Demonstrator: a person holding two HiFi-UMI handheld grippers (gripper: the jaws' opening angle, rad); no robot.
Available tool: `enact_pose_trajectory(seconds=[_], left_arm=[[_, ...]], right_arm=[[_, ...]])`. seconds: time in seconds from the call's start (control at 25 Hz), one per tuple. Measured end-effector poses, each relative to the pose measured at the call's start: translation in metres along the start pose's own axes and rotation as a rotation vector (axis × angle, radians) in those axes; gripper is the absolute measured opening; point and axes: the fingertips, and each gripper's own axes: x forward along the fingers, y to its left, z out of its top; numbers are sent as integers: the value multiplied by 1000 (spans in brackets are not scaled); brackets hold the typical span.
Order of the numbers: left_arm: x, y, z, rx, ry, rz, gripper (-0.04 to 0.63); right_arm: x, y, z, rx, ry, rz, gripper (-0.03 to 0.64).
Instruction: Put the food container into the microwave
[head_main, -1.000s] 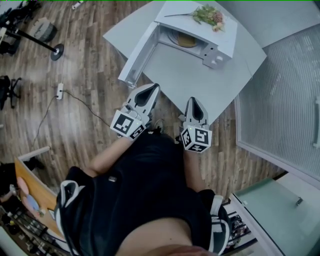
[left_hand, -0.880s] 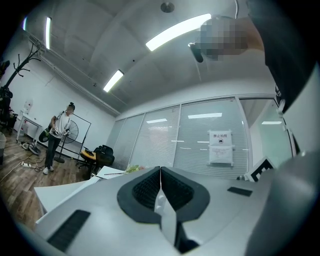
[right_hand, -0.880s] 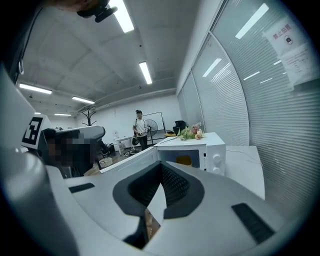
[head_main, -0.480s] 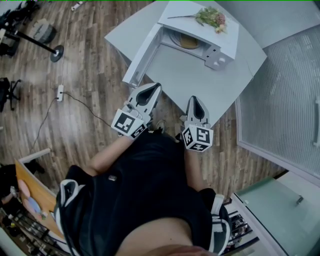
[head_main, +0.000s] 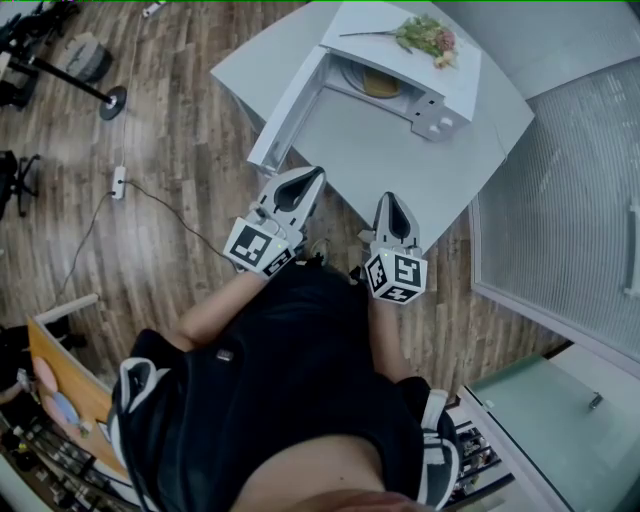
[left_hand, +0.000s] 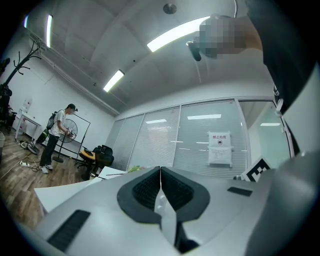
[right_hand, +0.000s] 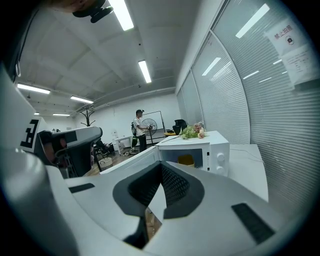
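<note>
In front of the white box-shaped microwave, the grey left gripper and grey right gripper both hold their jaws pressed together on nothing. The round yellow food container already sits inside the microwave, so the risk, I judge, lies with its open white door. A hard shove from a closed gripper could jolt the microwave and tip the pink-and-green flower sprig off its top.
</note>
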Motion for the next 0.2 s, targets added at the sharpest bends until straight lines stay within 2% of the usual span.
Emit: enact_pose_trajectory(seconds=[0.2], left_arm=[[-3,0,-1,2,1,1,23]], right_arm=[[-1,2,-2,8,0,-1,25]])
